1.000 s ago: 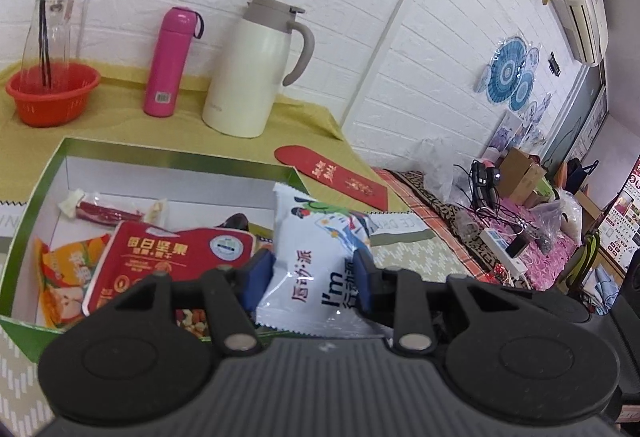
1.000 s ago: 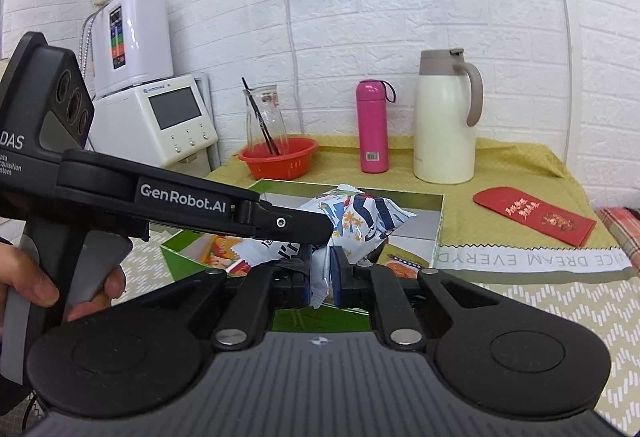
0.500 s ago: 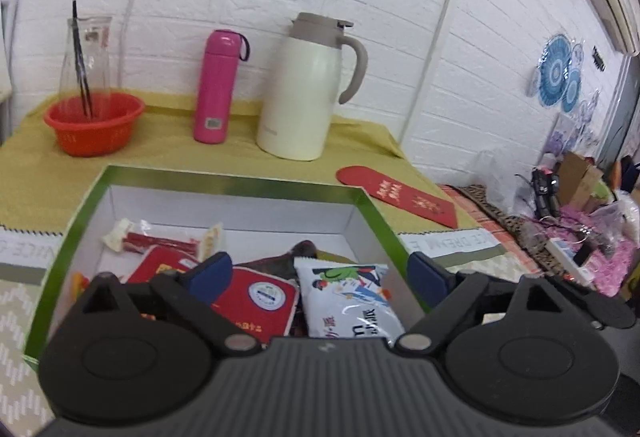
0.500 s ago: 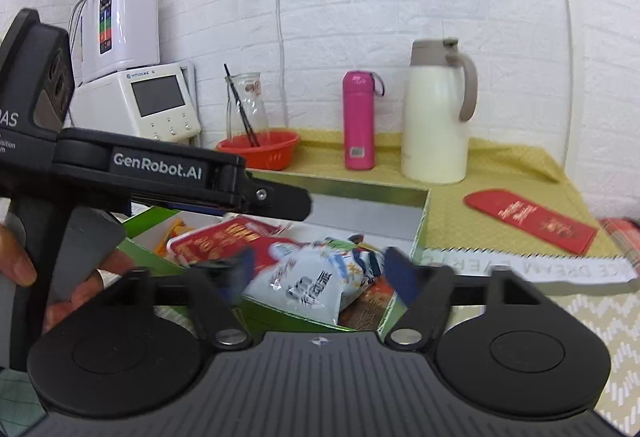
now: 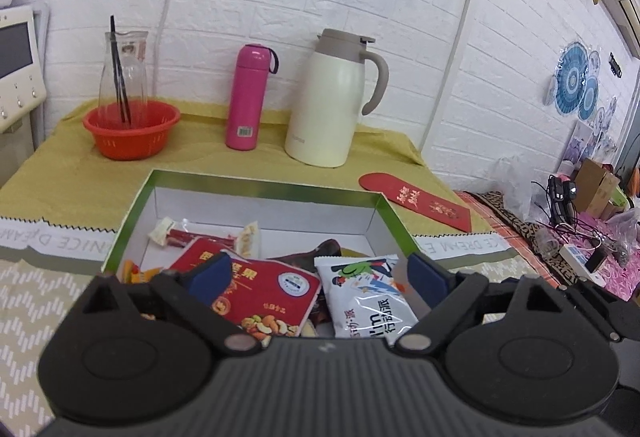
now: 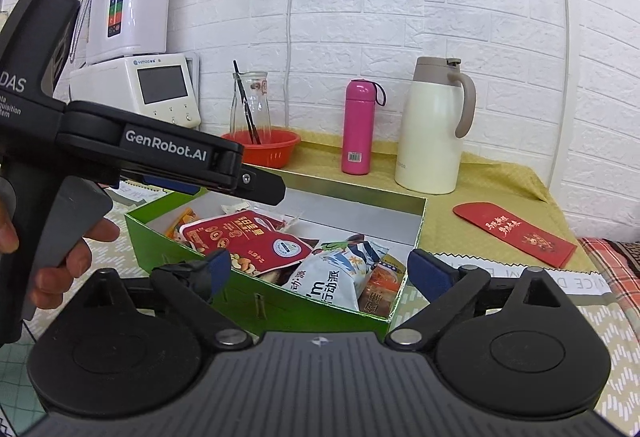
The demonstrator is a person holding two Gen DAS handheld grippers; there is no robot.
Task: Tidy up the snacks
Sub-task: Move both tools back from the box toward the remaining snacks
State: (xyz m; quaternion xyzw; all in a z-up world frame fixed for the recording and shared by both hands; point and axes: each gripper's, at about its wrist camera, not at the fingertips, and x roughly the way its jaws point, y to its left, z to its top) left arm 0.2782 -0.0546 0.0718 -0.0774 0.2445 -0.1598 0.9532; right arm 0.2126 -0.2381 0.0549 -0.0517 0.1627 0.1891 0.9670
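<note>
A green box [image 5: 260, 183] with a white inside holds several snacks on the patterned table. A red nut packet [image 5: 260, 293] lies at its middle. A white and blue packet [image 5: 372, 301] rests by the near right corner, and a sausage stick [image 5: 188, 237] lies at the back. My left gripper [image 5: 318, 275] hovers open over the box's near side, holding nothing. My right gripper [image 6: 322, 269] is open too, just in front of the box wall [image 6: 168, 237], with the white packet [image 6: 328, 277] lying free behind it. The left gripper's black finger [image 6: 260, 187] reaches over the box, held by a hand [image 6: 60, 269].
On the yellow cloth behind the box stand a pink flask [image 5: 250, 103], a cream jug [image 5: 334, 101] and a red basket [image 5: 130, 129] holding a glass carafe. A red envelope [image 5: 416, 201] lies to the right. White appliances [image 6: 160, 89] stand at the left, cables and clutter [image 5: 580, 237] at the far right.
Both grippers were shut on the white and blue packet above the box. Both have opened wide, and the packet now lies in the box beside the red packet.
</note>
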